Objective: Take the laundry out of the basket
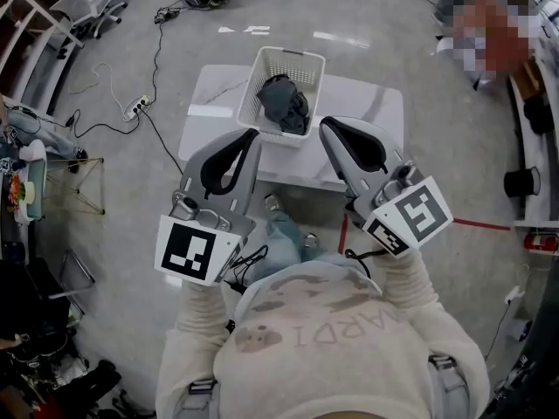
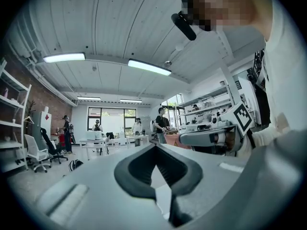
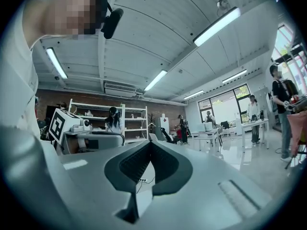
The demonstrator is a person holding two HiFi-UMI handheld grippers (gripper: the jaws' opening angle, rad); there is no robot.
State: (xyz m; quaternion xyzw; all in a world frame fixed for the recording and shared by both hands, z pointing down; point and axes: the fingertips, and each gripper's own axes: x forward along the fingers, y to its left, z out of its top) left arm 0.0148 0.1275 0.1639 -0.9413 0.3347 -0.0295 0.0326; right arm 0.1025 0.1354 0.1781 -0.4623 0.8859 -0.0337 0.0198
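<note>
Left claw (image 1: 253, 134) and right claw (image 1: 324, 126) are both held up off the tabletop (image 1: 208, 94), side by side, tips forward. Left claw in its own view (image 2: 154, 146): jaws closed tip to tip, nothing between them, just the hollow between the dark pads. Right claw (image 3: 150, 143): same, tips together, empty. Basket (image 1: 252, 84) sits on the tabletop ahead of and below both claws, between their two lines, so it is forward-right of the left claw and forward-left of the right claw. Neither gripper view shows it. Both look out over the room and ceiling, so the claws seem aimed level or upward, not down at it. Laundry (image 1: 284, 105) is a dark bunched heap inside the basket, at the end nearer the claws, against the near wall. Both tips look about equally near the heap; can't pick a nearer one. Basket's long axis runs away from the claws, far end angled slightly toward the right claw's side. Heap points no clear way; if anything it stretches a bit along the basket's length. Judgement: task not started, nothing out yet. The next move needs one claw opened, tipped down and brought forward into the basket from above.
</note>
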